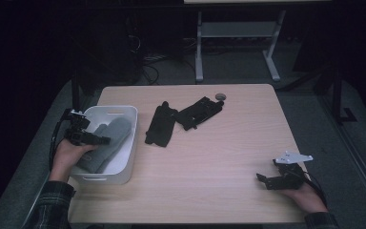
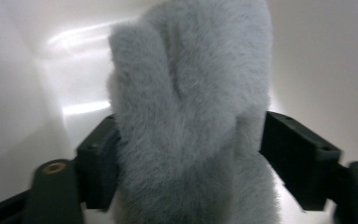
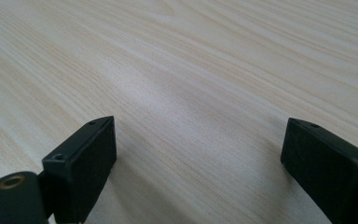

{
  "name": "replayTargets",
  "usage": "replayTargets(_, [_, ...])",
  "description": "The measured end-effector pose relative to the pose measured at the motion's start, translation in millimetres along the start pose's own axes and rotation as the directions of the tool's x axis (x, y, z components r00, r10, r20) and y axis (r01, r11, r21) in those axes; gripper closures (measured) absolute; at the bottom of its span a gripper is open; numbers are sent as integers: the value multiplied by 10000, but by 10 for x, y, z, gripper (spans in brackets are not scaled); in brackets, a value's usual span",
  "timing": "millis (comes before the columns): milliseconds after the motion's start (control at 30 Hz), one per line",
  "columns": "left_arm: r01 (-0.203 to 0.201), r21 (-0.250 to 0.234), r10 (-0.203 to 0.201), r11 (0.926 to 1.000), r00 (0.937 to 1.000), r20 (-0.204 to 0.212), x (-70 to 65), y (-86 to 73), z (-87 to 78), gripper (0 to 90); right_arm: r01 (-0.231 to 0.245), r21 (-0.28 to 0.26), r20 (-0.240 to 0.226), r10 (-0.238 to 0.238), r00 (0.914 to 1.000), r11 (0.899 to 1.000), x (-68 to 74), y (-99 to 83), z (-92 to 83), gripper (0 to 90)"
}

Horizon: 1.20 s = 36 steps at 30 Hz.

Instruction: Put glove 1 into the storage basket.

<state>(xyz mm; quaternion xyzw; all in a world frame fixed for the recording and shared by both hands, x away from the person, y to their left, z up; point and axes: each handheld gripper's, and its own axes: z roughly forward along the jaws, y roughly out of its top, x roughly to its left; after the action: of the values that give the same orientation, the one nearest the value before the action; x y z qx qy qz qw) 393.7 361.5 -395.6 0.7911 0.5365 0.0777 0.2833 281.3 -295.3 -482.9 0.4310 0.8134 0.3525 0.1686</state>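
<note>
Left claw (image 2: 182, 154) sits spread around the grey mitten (image 2: 191, 107) lying in the white bin (image 1: 124, 168), pads looking slack, so I'd say drop-off's done. Next: lift out, go for the black gloves (image 1: 161, 125). Right claw (image 3: 198, 163) idles spread over the surface (image 1: 209, 167).

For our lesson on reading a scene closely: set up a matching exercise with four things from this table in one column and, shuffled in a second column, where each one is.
Things:
1. grey mitten
2. white bin
3. black glove
4. right gripper

Places:
A. low over bare wood at the table's right front, jaws apart
B. flat near the middle of the table, beside the bin
C. inside the bin, between the left gripper's jaws
D. on the table's left edge

Pairs: 1-C, 2-D, 3-B, 4-A
</note>
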Motion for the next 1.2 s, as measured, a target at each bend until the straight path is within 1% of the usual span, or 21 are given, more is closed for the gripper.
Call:
replayTargets(33, [-115,-52,115,9999,9999,-6,0,4,-15,209,-24,9,-4,24,10000,10000,1,1,-1,101])
replayTargets(167, [-234,-409,225,9989,9995,-227,-38,34,-87,140,-18,7,-2,18,10000,10000,1,1,0,101])
replayTargets(300, [-433,-818,421,9957,9990,-162,-109,83,-175,132,-25,0,17,25,10000,10000,3,0,0,101])
replayTargets(400, [-659,-1096,660,9918,9978,-22,-200,125,-230,132,-29,2,26,29,10000,10000,3,0,1,101])
replayTargets(433, [-659,-1096,660,9918,9978,-22,-200,125,-230,132,-29,2,26,29,10000,10000,3,0,1,101])
replayTargets(467, [-846,-1300,864,9879,9962,83,-279,153,-259,132,-29,2,26,29,10000,10000,3,0,0,101])
replayTargets(567, [-1045,-1613,1137,9814,9923,489,-415,193,-279,132,-29,0,25,29,10000,10000,3,1,1,101])
replayTargets(600, [-1045,-1613,1137,9814,9923,489,-415,193,-279,132,-29,0,25,29,10000,10000,3,1,1,101])
replayTargets(633, [-1226,-1774,1379,9765,9874,772,-506,220,-279,132,-24,0,27,24,10000,10000,3,0,1,101])
replayTargets(667, [-1258,-1862,1443,9744,9855,893,-556,233,-274,132,-31,0,25,31,10000,10000,3,0,0,101])
replayTargets(700, [-1258,-1862,1443,9744,9855,893,-556,233,-274,133,-31,0,25,31,10000,10000,3,0,0,101])
replayTargets(733, [-1416,-1987,1659,9698,9798,1116,-656,258,-262,133,-39,0,24,39,10000,10000,4,1,0,101])
replayTargets(767, [-1473,-2046,1742,9677,9773,1204,-711,268,-249,132,-27,0,27,27,10000,10000,3,0,1,101])
replayTargets(900, [-1747,-2112,2069,9617,9681,1416,-924,295,-175,133,-31,0,33,31,10000,10000,4,1,1,101])
replayTargets(967, [-1976,-2018,2291,9593,9623,1467,-1031,300,-137,133,-27,-3,35,27,10000,10000,4,0,1,101])
replayTargets(1000, [-2136,-2000,2452,9562,9580,1489,-1090,302,-124,133,-44,-6,48,44,10000,10000,6,0,1,101])
replayTargets(1033, [-2136,-2000,2452,9562,9580,1489,-1090,302,-124,133,-46,-5,59,46,10000,10000,7,0,1,101])
replayTargets(1067, [-2205,-2100,2551,9525,9544,1552,-1174,300,-113,133,-46,-5,59,46,10000,10000,7,0,1,101])
replayTargets(1133, [-2638,-2120,3025,9410,9365,1775,-1334,304,-118,133,-63,-3,72,63,10000,10000,10,-2,-1,101])
replayTargets(1167, [-2638,-2120,3025,9410,9365,1775,-1334,304,-118,133,-63,-3,72,63,10000,10000,10,-2,-1,101])
replayTargets(1200, [-2763,-2306,3216,9330,9277,1898,-1447,300,-130,133,-87,-3,95,87,9999,10000,12,-3,-2,101])
